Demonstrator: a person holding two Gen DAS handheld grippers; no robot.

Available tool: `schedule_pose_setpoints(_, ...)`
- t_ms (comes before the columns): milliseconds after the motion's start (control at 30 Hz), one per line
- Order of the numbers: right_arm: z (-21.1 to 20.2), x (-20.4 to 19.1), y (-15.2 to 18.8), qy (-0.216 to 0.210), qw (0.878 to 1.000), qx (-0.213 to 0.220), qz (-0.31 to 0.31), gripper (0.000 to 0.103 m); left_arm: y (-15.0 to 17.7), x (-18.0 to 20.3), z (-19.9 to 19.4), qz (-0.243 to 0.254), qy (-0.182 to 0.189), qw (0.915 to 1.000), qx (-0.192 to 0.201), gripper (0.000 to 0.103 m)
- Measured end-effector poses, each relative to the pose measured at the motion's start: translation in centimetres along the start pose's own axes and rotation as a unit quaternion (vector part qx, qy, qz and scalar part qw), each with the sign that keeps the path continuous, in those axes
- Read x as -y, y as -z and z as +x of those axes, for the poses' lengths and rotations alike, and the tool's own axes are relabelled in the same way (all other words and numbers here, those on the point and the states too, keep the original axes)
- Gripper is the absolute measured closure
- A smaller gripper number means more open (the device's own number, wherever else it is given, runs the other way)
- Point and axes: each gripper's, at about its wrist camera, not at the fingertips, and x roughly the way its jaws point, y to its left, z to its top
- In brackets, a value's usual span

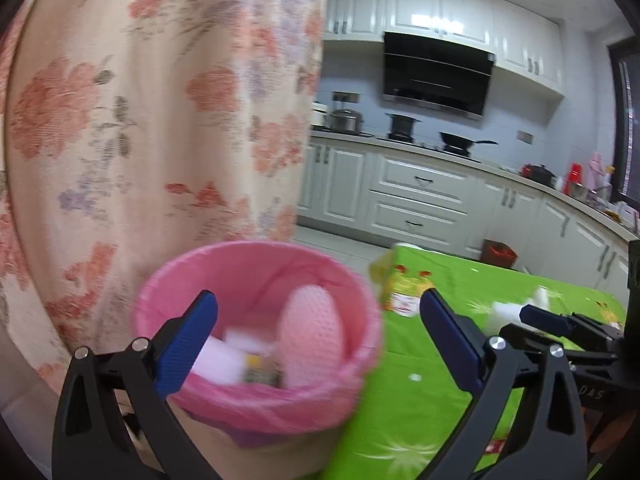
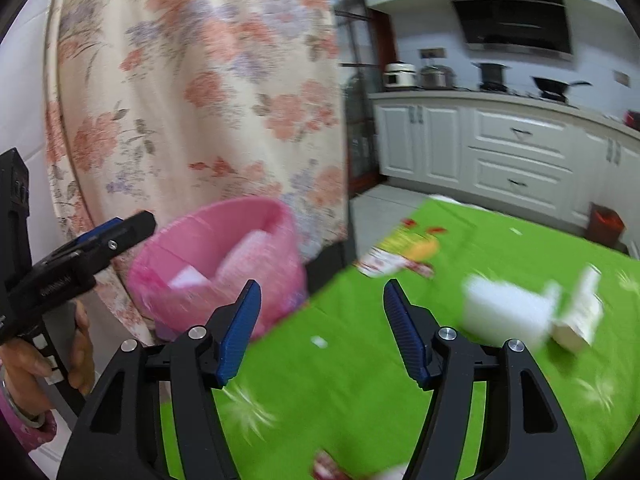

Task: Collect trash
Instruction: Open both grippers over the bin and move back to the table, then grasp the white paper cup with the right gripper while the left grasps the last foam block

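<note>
Left gripper [image 1: 320,320]: we held it over the pink-lined bin [image 1: 260,320], fingers wide, nothing between them.
Right gripper [image 2: 322,320]: we aimed it down at the green counter [image 2: 360,380], fingers apart, empty.
Trash: white wrappers [image 2: 508,312] lay right of it.

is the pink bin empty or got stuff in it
Not empty: the pink bin holds a pink mesh sleeve and pale scraps.
</note>
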Motion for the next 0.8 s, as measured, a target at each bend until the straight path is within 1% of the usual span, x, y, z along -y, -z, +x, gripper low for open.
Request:
schedule_pose_setpoints(267,-4.7,6.9,2.6,0.082,0.996,0.007,0.042,0.042,1.3,8.4,2.2,0.023,0.070,0.9969,-0.025,0.005)
schedule_pose_setpoints(333,-5.6,8.6,3.2,0.101,0.993,0.007,0.053,0.042,1.7,10.6,3.1,0.036,0.084,0.9953,-0.032,0.005)
schedule_pose_setpoints(433,-6.5,11.2,3.9,0.129,0.989,0.006,0.070,0.042,2.2,13.2,4.5,0.053,0.094,0.9935,-0.037,0.005)
schedule_pose_setpoints(500,-6.7,12.9,4.1,0.147,0.986,0.001,0.083,0.042,2.6,15.1,5.5,0.062,0.101,0.9921,-0.042,0.005)
schedule_pose_setpoints(600,-6.7,15.0,4.3,0.161,0.981,0.001,0.104,0.042,3.1,17.0,6.9,0.074,0.109,0.9900,-0.050,0.005)
schedule_pose_setpoints(767,-5.7,17.4,4.1,0.176,0.975,-0.002,0.136,0.041,4.1,19.0,9.2,0.101,0.128,0.9846,-0.063,0.005)
schedule_pose_setpoints(800,-5.3,17.9,3.9,0.177,0.973,-0.001,0.147,0.039,4.1,19.1,9.6,0.105,0.131,0.9837,-0.063,0.005)
